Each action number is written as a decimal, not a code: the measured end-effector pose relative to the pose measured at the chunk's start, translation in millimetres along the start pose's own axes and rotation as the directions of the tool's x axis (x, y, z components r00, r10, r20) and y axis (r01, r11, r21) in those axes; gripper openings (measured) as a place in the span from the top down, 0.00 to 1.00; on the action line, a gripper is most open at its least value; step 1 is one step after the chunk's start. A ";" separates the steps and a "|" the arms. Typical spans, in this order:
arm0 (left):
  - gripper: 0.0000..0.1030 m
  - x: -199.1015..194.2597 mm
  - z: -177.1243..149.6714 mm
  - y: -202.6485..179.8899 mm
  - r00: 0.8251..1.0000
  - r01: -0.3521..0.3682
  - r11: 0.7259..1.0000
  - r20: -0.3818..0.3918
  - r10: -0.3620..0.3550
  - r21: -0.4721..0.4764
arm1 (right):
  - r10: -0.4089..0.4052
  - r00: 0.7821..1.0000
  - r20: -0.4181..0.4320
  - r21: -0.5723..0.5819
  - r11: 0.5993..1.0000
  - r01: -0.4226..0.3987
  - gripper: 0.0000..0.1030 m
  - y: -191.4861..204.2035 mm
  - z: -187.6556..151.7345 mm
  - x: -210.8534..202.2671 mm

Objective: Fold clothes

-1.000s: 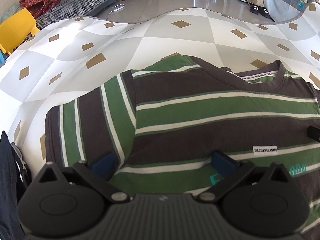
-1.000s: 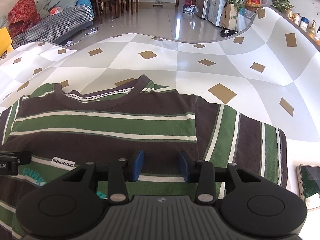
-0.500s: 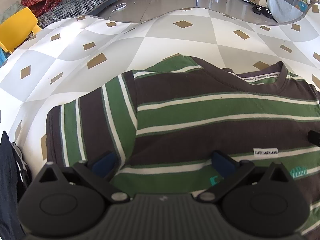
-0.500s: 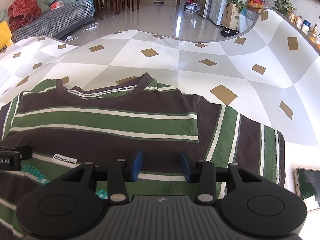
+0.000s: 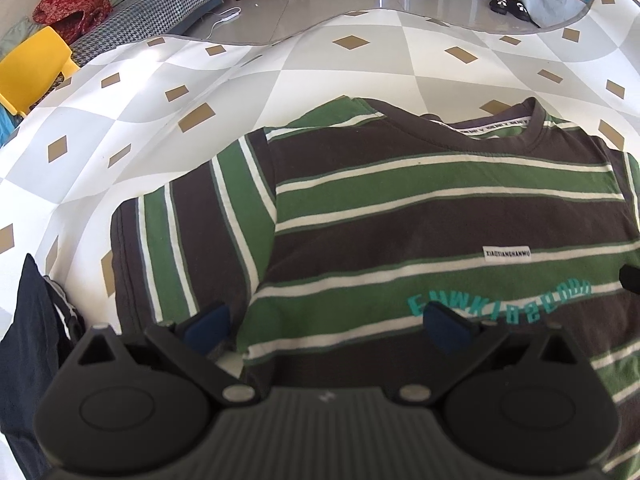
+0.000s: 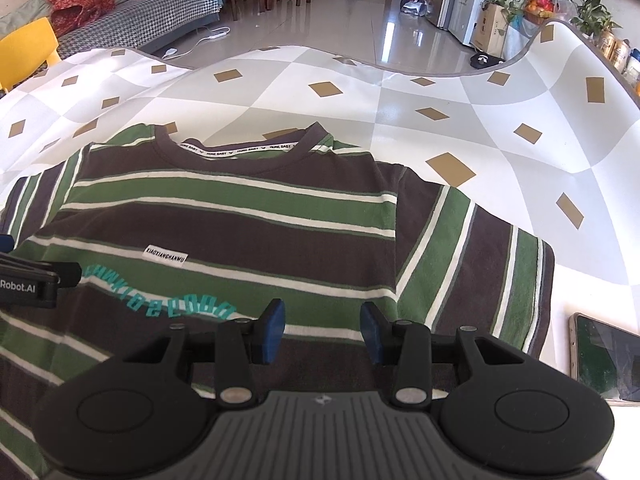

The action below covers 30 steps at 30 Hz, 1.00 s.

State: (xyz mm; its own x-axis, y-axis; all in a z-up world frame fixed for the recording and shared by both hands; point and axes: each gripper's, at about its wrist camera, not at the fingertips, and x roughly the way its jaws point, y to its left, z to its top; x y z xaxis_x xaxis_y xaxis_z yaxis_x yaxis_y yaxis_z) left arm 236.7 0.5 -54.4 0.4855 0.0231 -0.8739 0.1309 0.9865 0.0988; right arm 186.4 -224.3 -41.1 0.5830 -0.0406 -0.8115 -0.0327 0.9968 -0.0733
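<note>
A T-shirt [image 5: 400, 220] in brown, green and white stripes lies flat, front up, on the diamond-patterned table cover [image 5: 280, 80], collar at the far side. Its left sleeve [image 5: 180, 240] is spread outward. My left gripper [image 5: 326, 328] hovers open and wide over the lower left chest, nothing between its blue pads. In the right wrist view the same T-shirt [image 6: 240, 220] shows teal lettering [image 6: 160, 300] and its right sleeve [image 6: 480, 260]. My right gripper [image 6: 321, 330] is open over the lower right chest, pads apart and off the cloth.
A phone [image 6: 604, 360] lies on the table cover [image 6: 440, 120] beside the right sleeve. A dark garment [image 5: 28, 340] hangs at the near left. Beyond the table are a yellow chair [image 5: 32, 68], a checked sofa [image 5: 152, 12] and open floor.
Both grippers have drawn back from the collar toward the hem and risen slightly. The teal lettering on the chest has come into view. The shirt has not moved.
</note>
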 end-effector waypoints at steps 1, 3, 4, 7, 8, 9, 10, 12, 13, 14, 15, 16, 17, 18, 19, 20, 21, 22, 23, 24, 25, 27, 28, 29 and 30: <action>0.00 -2.8 -3.2 0.5 1.000 0.007 1.000 0.001 -0.007 -0.001 | 0.004 1.000 -0.005 -0.003 1.000 -0.004 0.61 -0.7 -3.2 -2.8; 0.00 -7.6 -9.5 0.9 1.000 0.021 1.000 -0.001 -0.021 -0.001 | 0.013 1.000 -0.014 -0.008 1.000 -0.013 0.61 -2.5 -10.1 -8.7; 0.00 -9.9 -12.9 0.7 1.000 0.026 1.000 0.000 -0.026 0.000 | 0.018 1.000 -0.020 -0.013 1.000 -0.018 0.61 -3.5 -13.6 -11.3; 0.00 -14.9 -24.1 -0.9 0.999 0.039 0.999 0.004 -0.039 0.000 | 0.044 0.999 -0.030 -0.025 0.999 -0.045 0.61 -6.1 -24.0 -18.8; 0.00 -15.4 -28.2 -1.4 0.999 0.045 0.999 0.002 -0.045 -0.004 | 0.058 0.998 -0.035 -0.030 0.998 -0.059 0.61 -6.9 -27.6 -20.8; 0.00 -15.6 -32.8 -2.0 0.999 0.052 0.999 -0.002 -0.052 -0.010 | 0.072 0.997 -0.039 -0.035 0.997 -0.074 0.61 -7.7 -31.0 -22.7; 0.00 -15.5 -37.3 -2.8 0.998 0.057 0.998 -0.005 -0.057 -0.016 | 0.083 0.996 -0.042 -0.041 0.996 -0.085 0.61 -8.0 -34.2 -24.3; 0.00 -14.6 -45.6 -4.8 0.998 0.057 0.998 -0.008 -0.058 -0.021 | 0.079 0.996 -0.048 -0.056 0.995 -0.081 0.61 -7.9 -40.3 -25.5; 0.00 -14.2 -49.8 -5.9 0.998 0.055 0.998 -0.005 -0.055 -0.019 | 0.074 0.996 -0.058 -0.061 0.995 -0.077 0.61 -8.5 -42.9 -24.4; 0.00 -14.0 -53.2 -6.8 0.999 0.051 0.999 -0.001 -0.051 -0.016 | 0.069 0.995 -0.067 -0.067 0.995 -0.073 0.61 -9.1 -45.5 -23.3; 0.00 -14.3 -55.4 -7.0 0.999 0.049 0.999 0.006 -0.049 -0.013 | 0.068 0.995 -0.070 -0.069 0.995 -0.073 0.61 -10.2 -48.0 -22.5; 0.00 -14.9 -57.2 -6.8 0.999 0.048 0.999 0.015 -0.048 -0.012 | 0.073 0.995 -0.065 -0.068 0.995 -0.077 0.61 -12.0 -49.9 -22.6; 0.00 -15.5 -59.0 -6.6 0.999 0.047 0.999 0.023 -0.047 -0.010 | 0.076 0.995 -0.062 -0.070 0.994 -0.080 0.61 -13.6 -51.1 -22.8; 0.00 -15.9 -60.6 -5.7 0.999 0.047 0.999 0.029 -0.046 -0.011 | 0.078 0.995 -0.060 -0.070 0.994 -0.082 0.60 -15.1 -52.1 -23.0; 0.00 -16.0 -61.5 -3.6 0.998 0.048 0.999 0.031 -0.047 -0.018 | 0.079 0.995 -0.059 -0.068 0.994 -0.083 0.60 -16.9 -52.8 -23.1; 0.00 -15.7 -62.3 -1.0 0.998 0.051 0.998 0.032 -0.050 -0.027 | 0.080 0.995 -0.057 -0.067 0.994 -0.084 0.61 -18.4 -53.4 -23.2; 0.00 -15.3 -63.1 1.9 0.998 0.056 0.998 0.032 -0.055 -0.039 | 0.078 0.995 -0.054 -0.068 0.994 -0.082 0.61 -19.3 -54.1 -23.4; 0.00 -14.6 -63.7 5.4 0.998 0.061 0.997 0.032 -0.059 -0.053 | 0.077 0.996 -0.051 -0.069 0.994 -0.080 0.61 -20.1 -54.7 -23.6; 0.00 -13.8 -64.0 9.2 0.998 0.063 0.996 0.031 -0.061 -0.066 | 0.075 0.996 -0.048 -0.070 0.994 -0.079 0.61 -21.0 -55.3 -23.9; 0.00 -13.3 -64.3 12.4 0.998 0.062 0.995 0.031 -0.060 -0.074 | 0.074 0.996 -0.047 -0.069 0.995 -0.077 0.61 -21.6 -55.5 -24.2; 0.00 -13.0 -64.7 15.5 0.998 0.059 0.995 0.032 -0.057 -0.078 | 0.072 0.996 -0.048 -0.066 0.995 -0.075 0.61 -22.0 -55.5 -24.3; 0.00 -12.6 -65.4 21.7 0.998 0.056 0.995 0.030 -0.054 -0.086 | 0.067 0.996 -0.051 -0.062 0.996 -0.070 0.61 -22.4 -55.0 -24.2; 0.00 -12.1 -65.9 25.1 0.998 0.059 0.994 0.029 -0.056 -0.091 | 0.064 0.997 -0.052 -0.059 0.996 -0.067 0.61 -22.5 -54.7 -24.1; 0.00 -11.8 -66.3 27.6 0.998 0.062 0.994 0.030 -0.059 -0.092 | 0.061 0.997 -0.052 -0.057 0.996 -0.064 0.61 -22.4 -54.5 -24.1; 0.00 -11.7 -66.9 29.5 0.998 0.064 0.994 0.031 -0.061 -0.090 | 0.058 0.997 -0.053 -0.054 0.997 -0.061 0.61 -22.4 -54.3 -24.0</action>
State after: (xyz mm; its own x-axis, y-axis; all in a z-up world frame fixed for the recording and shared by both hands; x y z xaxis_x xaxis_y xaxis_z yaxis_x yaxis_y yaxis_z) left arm 177.0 40.2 -73.1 0.5033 -0.0424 -0.8631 0.0830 0.9966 -0.0005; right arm 129.0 -249.3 -51.5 0.5363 0.0136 -0.8439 -0.1117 0.9922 -0.0549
